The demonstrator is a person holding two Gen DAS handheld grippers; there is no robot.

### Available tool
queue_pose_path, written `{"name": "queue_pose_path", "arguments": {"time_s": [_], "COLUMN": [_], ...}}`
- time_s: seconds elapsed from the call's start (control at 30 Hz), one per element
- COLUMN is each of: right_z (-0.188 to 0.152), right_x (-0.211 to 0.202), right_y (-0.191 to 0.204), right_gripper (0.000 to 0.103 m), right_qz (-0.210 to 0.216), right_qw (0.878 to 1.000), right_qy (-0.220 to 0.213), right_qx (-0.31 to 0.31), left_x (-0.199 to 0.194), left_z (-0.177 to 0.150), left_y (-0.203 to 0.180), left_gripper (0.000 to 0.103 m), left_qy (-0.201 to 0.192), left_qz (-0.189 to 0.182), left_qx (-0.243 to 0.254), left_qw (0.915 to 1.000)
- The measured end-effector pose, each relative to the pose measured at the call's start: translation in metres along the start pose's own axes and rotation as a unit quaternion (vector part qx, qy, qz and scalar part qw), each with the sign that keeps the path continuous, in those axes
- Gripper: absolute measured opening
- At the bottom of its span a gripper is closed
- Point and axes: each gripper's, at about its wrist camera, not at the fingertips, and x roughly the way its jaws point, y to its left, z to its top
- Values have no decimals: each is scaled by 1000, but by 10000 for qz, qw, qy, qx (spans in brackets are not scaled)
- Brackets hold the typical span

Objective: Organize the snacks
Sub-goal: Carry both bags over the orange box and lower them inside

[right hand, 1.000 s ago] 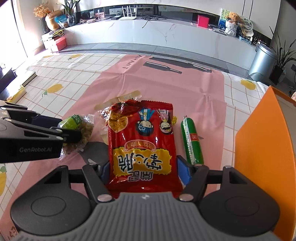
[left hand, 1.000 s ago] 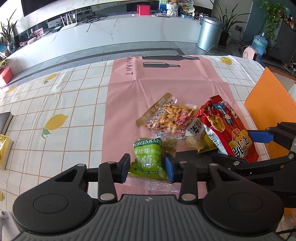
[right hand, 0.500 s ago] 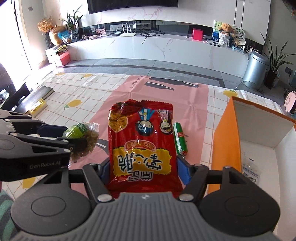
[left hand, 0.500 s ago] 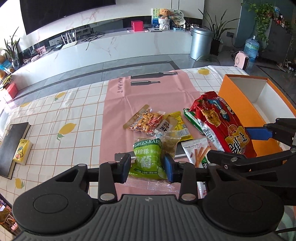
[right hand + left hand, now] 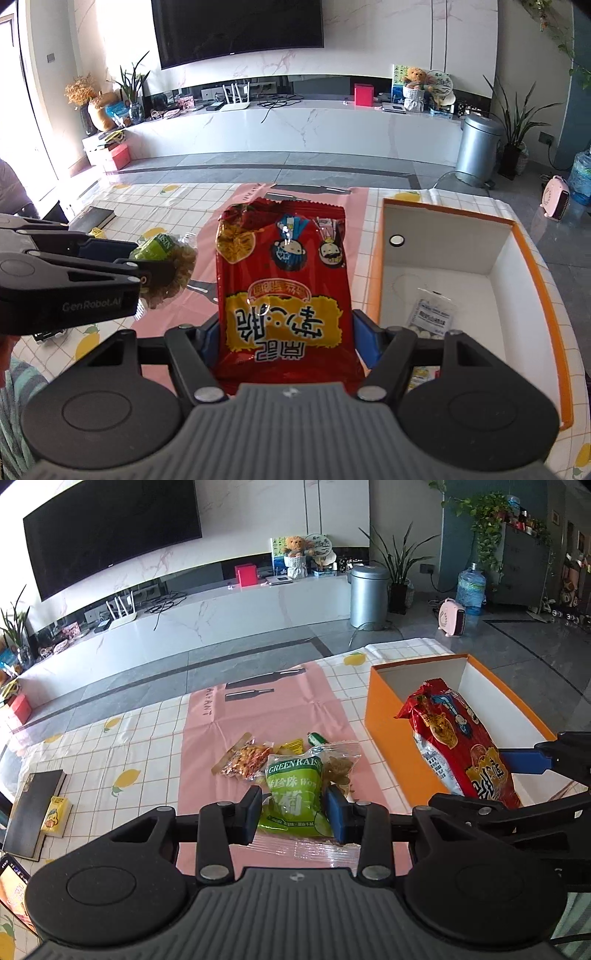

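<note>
I am holding the left hand-held gripper [image 5: 293, 814] pinching a green raisin bag [image 5: 293, 794], its pads pressing both sides, the bag hanging clear above the pink mat [image 5: 273, 709]. The right hand-held gripper [image 5: 284, 336] is clamping a red snack bag [image 5: 282, 291] by its lower edges; in the left view that bag is hanging over the near wall of the orange box [image 5: 391, 746]. The box is sitting at the right edge of the table [image 5: 92, 753], open on top, its white floor mostly bare, with a small packet [image 5: 432, 314] lying near the close end. A peanut packet [image 5: 245, 758] and a yellow sachet [image 5: 291, 745] are lying on the mat below the green bag. A dark book [image 5: 33, 808] is lying near the table's left edge, well apart from both grippers.
</note>
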Motion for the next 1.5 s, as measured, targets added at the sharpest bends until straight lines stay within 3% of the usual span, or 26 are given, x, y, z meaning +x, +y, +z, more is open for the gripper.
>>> {"name": "queue_pose_path", "arguments": {"time_s": [0.27, 0.53, 0.7, 0.97, 1.33, 1.5], "right_z": [-14, -23, -22, -16, 3, 3], "right_x": [-33, -24, 1, 57, 119, 128], "right_y": [-49, -97, -120, -142, -161, -166], "right_gripper": [67, 67, 67, 67, 67, 67], "right_qz": [-370, -693, -808, -856, -955, -1077], "right_qw": [9987, 9968, 9955, 9929, 9853, 9819], "right_qy": [-144, 85, 328, 809, 1417, 1552], "right_qx": [319, 391, 360, 151, -85, -148], "left_x": [-4, 30, 69, 121, 160, 174], "left_z": [19, 37, 45, 58, 75, 79], "left_y": [-53, -104, -123, -140, -152, -154], "left_gripper": [41, 41, 41, 34, 31, 30], "left_qy": [-236, -76, 264, 588, 586, 599], "left_qz": [-277, -675, -895, -877, -864, -968], "left_qx": [517, 1013, 1220, 1786, 2292, 2167], "left_qw": [9980, 9925, 9881, 9782, 9678, 9696]}}
